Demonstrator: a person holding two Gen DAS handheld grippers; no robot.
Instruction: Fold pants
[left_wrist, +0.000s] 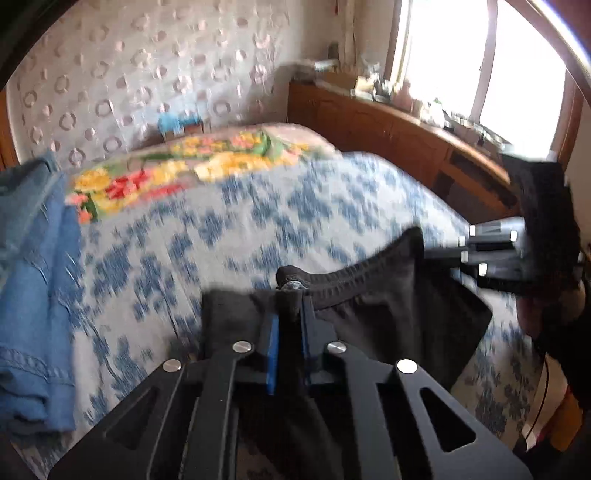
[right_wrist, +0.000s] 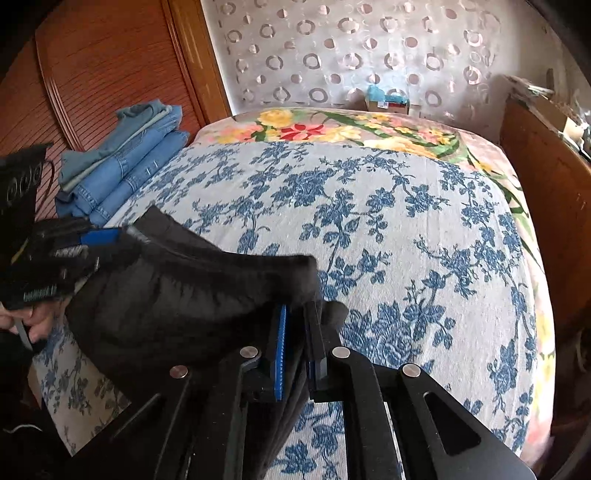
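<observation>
We read no writing or labels anywhere. Folded blue denim jeans (right_wrist: 125, 162) stack at the bed's left edge. Left gripper (left_wrist: 290, 295) and right gripper (right_wrist: 301, 317) each pinch the black fabric pants' (right_wrist: 177, 291) waistband, raised over the blue-floral bedspread (right_wrist: 388, 240). Wooden cabinet (left_wrist: 388, 129) stands right.

Left wrist view is motion-blurred: bedspread (left_wrist: 236, 221) pattern and windowsill clutter (left_wrist: 436, 107) unreadable. Black pants (right_wrist: 177, 295) run behind the gripper bodies and off the bottom edge, so the legs are hidden. Jeans stack (left_wrist: 33, 295) cut off at left edge.
</observation>
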